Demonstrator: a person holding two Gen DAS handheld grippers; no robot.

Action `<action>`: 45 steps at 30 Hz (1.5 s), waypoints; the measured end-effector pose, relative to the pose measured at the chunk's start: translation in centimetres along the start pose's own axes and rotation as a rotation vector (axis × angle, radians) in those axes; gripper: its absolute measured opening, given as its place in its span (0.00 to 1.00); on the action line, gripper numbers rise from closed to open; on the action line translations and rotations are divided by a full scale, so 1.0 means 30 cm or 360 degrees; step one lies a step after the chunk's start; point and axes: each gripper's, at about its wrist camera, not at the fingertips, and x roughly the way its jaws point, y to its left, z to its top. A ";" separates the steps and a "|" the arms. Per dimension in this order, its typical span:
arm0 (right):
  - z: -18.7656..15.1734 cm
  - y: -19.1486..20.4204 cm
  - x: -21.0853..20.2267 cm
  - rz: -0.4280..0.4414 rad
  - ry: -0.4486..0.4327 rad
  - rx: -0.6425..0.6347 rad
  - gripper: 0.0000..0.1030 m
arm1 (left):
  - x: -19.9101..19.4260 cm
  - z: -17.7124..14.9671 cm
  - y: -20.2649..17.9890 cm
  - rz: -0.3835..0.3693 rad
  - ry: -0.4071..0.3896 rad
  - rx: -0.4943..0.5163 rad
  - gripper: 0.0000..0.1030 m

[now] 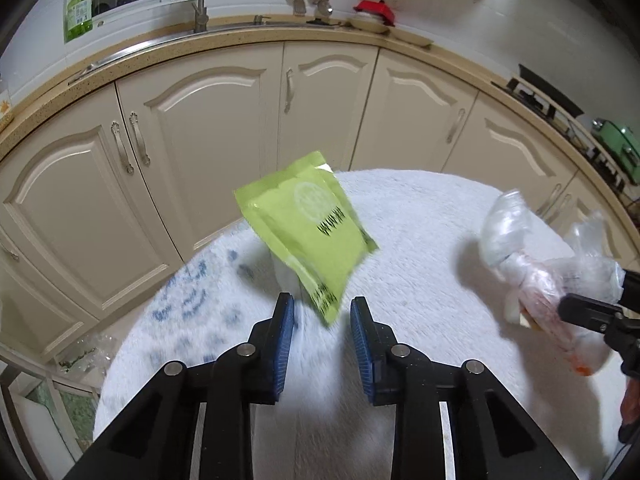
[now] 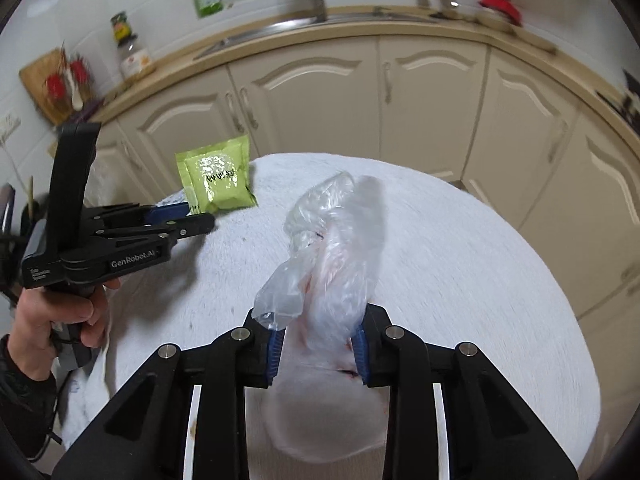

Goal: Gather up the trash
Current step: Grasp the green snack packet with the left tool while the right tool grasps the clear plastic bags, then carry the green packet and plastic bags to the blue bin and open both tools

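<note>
A lime-green foil packet (image 1: 304,232) stands tilted over the far left edge of the round table with a white fluffy cover (image 1: 420,240). Its lower corner reaches between the blue pads of my left gripper (image 1: 322,316), with a gap on both sides, so the jaws are narrow but open. From the right wrist, the same packet (image 2: 216,184) meets the left gripper (image 2: 198,214), held by a person's hand (image 2: 60,312). My right gripper (image 2: 316,344) is shut on a crumpled clear plastic bag (image 2: 332,240) with white and pinkish contents. That bag (image 1: 520,248) and gripper (image 1: 592,312) also show at the right.
Cream cabinet doors (image 1: 208,152) curve behind the table under a speckled counter with a sink and faucet (image 1: 200,12). A green bottle (image 1: 78,12) and a red item (image 1: 376,10) stand on the counter. Crumpled clear plastic (image 1: 84,352) lies on the floor at the left.
</note>
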 end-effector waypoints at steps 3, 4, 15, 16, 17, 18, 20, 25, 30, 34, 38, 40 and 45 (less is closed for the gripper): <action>-0.045 -0.011 -0.040 -0.0007 0.0010 0.0041 0.28 | 0.023 0.010 0.002 -0.0010 -0.0003 0.0009 0.25; -0.060 -0.014 -0.049 -0.0018 0.0015 0.0046 0.28 | 0.032 0.006 -0.005 0.0000 -0.0003 0.0014 0.26; -0.016 0.029 0.079 -0.0145 0.0103 -0.0038 0.39 | 0.169 0.114 -0.007 0.0063 -0.0067 0.0011 0.84; -0.010 0.028 0.101 -0.0132 0.0107 -0.0031 0.40 | 0.196 0.134 -0.002 0.0078 -0.0063 0.0015 0.84; -0.011 0.021 0.111 -0.0108 0.0103 -0.0011 0.41 | 0.218 0.141 0.002 0.0099 -0.0053 0.0022 0.81; -0.009 0.018 0.118 -0.0086 0.0097 0.0015 0.38 | 0.262 0.168 0.006 0.0099 -0.0032 0.0026 0.68; -0.017 0.019 0.108 -0.0070 0.0071 0.0040 0.33 | 0.304 0.196 0.025 0.0061 -0.0018 0.0011 0.44; -0.063 -0.002 0.047 -0.0006 0.0009 0.0125 0.30 | 0.312 0.206 0.020 -0.0021 -0.0049 0.0000 0.15; -0.125 -0.024 -0.038 0.0022 -0.0032 0.0194 0.30 | 0.276 0.193 0.018 -0.0071 -0.0129 0.0015 0.12; -0.186 -0.039 -0.105 0.0026 -0.0056 0.0244 0.30 | 0.182 0.119 0.008 -0.0111 -0.0195 0.0039 0.12; -0.251 -0.042 -0.169 0.0018 -0.0074 0.0291 0.30 | 0.101 0.044 -0.003 -0.0150 -0.0249 0.0060 0.12; -0.277 -0.039 -0.200 0.0015 -0.0090 0.0309 0.30 | 0.063 0.015 -0.005 -0.0172 -0.0267 0.0063 0.12; -0.339 -0.029 -0.292 -0.0001 -0.0144 0.0337 0.30 | -0.068 -0.095 -0.046 -0.0202 -0.0318 0.0101 0.12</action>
